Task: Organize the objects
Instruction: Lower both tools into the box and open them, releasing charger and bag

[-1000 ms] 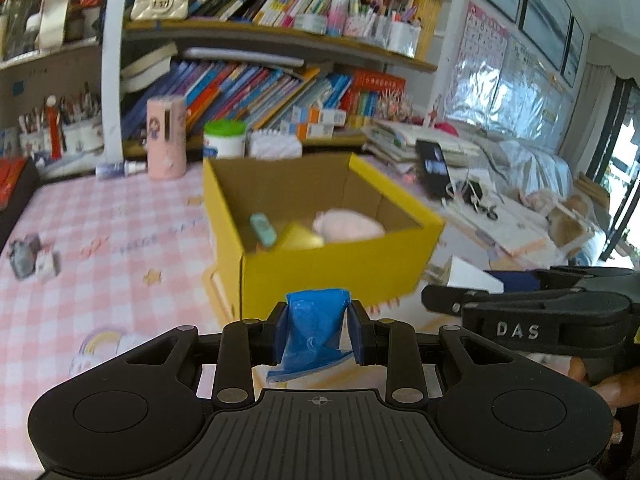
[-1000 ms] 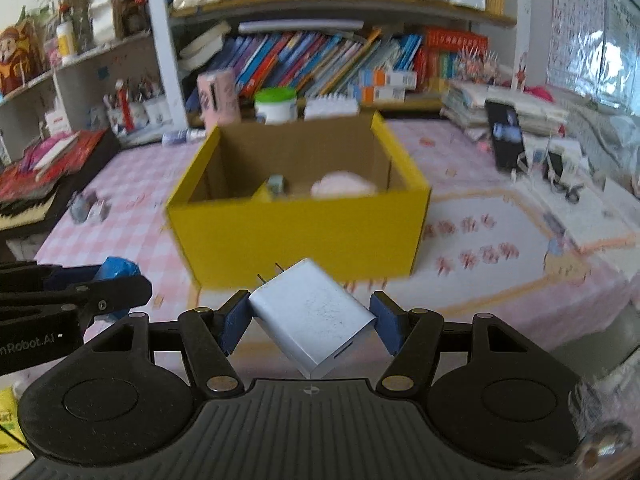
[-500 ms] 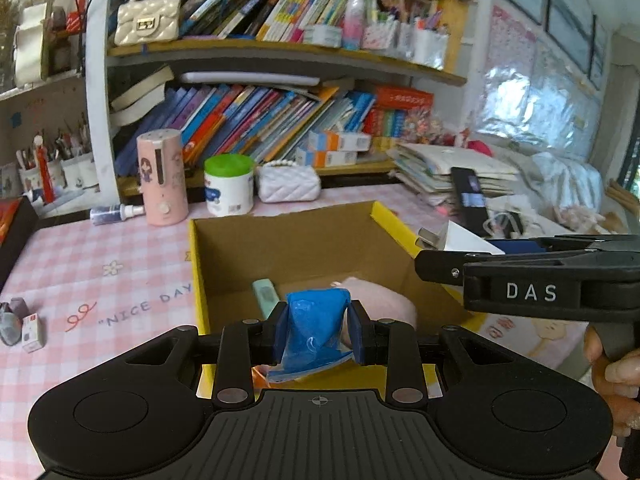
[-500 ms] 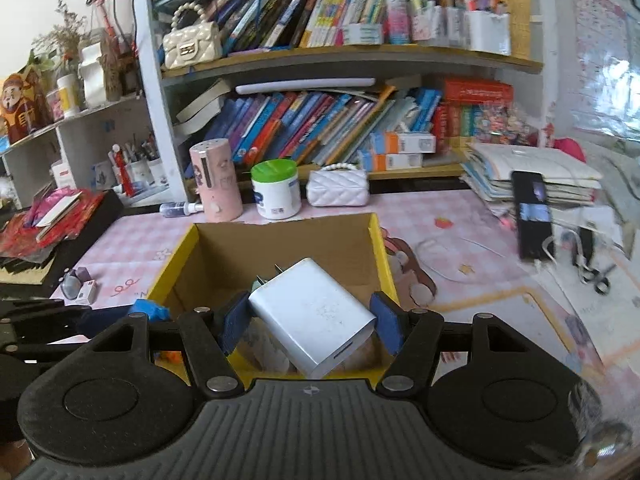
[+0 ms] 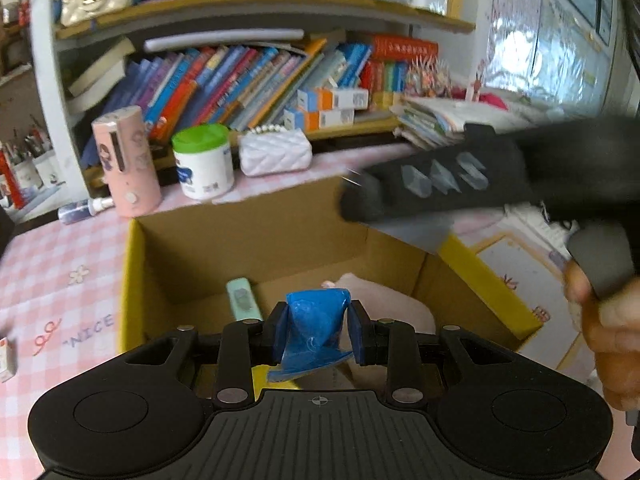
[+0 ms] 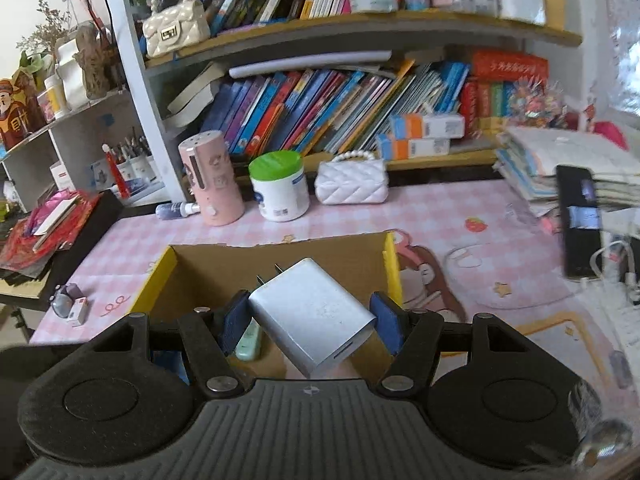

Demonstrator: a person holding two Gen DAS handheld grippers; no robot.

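Claws have both travelled from short of the yellow cardboard box [image 6: 394, 264] to above its open top, left claw [image 5: 318, 334] pinching a crumpled blue wrapper [image 5: 316, 330], right claw [image 6: 310, 318] clamping a white plug-in charger [image 6: 312, 316], so release looks next.

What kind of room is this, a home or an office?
Probably a home study or a child's desk corner: shelves packed with leaning books, a pink checked cartoon tablecloth, and little quilted purses beside pen cups.

Open-topped yellow box [image 6: 393, 264] leaves room inside; pink canister [image 6: 212, 178], green-lidded tub [image 6: 279, 186] and white purse [image 6: 351, 182] crowd the counter's [image 6: 460, 216] back edge.
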